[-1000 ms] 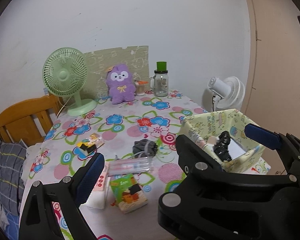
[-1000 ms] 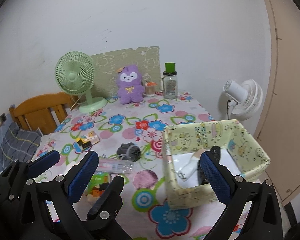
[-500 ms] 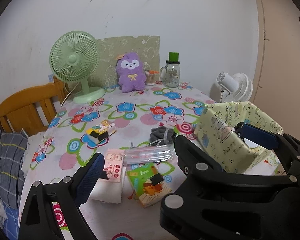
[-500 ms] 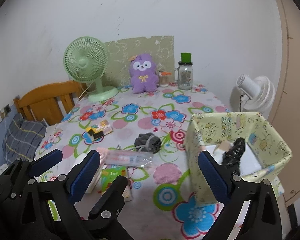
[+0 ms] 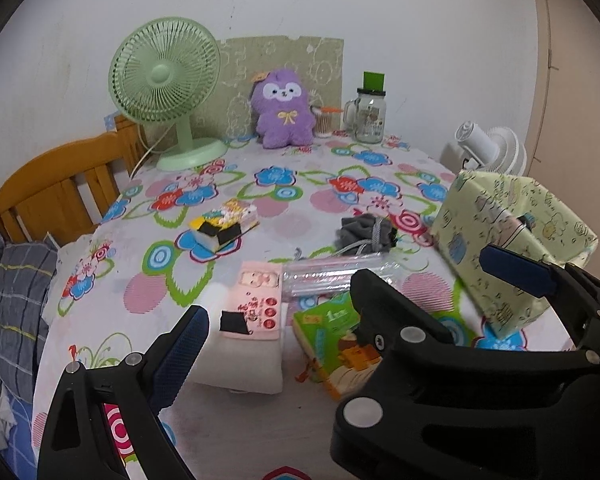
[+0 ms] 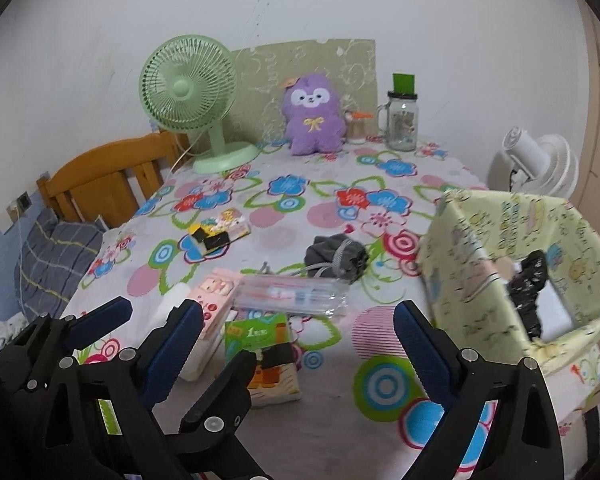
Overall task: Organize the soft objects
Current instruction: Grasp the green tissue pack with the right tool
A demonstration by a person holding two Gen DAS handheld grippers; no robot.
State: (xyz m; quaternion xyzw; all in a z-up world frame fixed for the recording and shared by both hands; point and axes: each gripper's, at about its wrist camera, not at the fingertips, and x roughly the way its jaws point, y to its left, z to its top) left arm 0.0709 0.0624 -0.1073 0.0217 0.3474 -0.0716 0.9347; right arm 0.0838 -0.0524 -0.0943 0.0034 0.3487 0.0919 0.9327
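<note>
Worktop: flowered cloth, things spread across it.

Left tongs: spread wide, holding nothing, low over the near edge. In the right wrist view they show at lower left.

Right tongs: spread wide, holding nothing, low over the near edge.

Bin: pale green patterned fabric, tilted, at the right edge of the worktop, just beyond the right finger of each pair of tongs. A black item shows inside it.

Grey pouch: crumpled, with cord, mid-worktop, left of the bin, beyond both tongs.

Clear pack: lies flat just nearer than the pouch.

Pink card: on a white pad, between the left tongs' fingers in their view.

Green pack: near edge, just beside the white pad.

Sponge pack: left of centre, well apart from the tongs.

Plush: purple, upright at the far edge, between the green fan and the jar.
</note>
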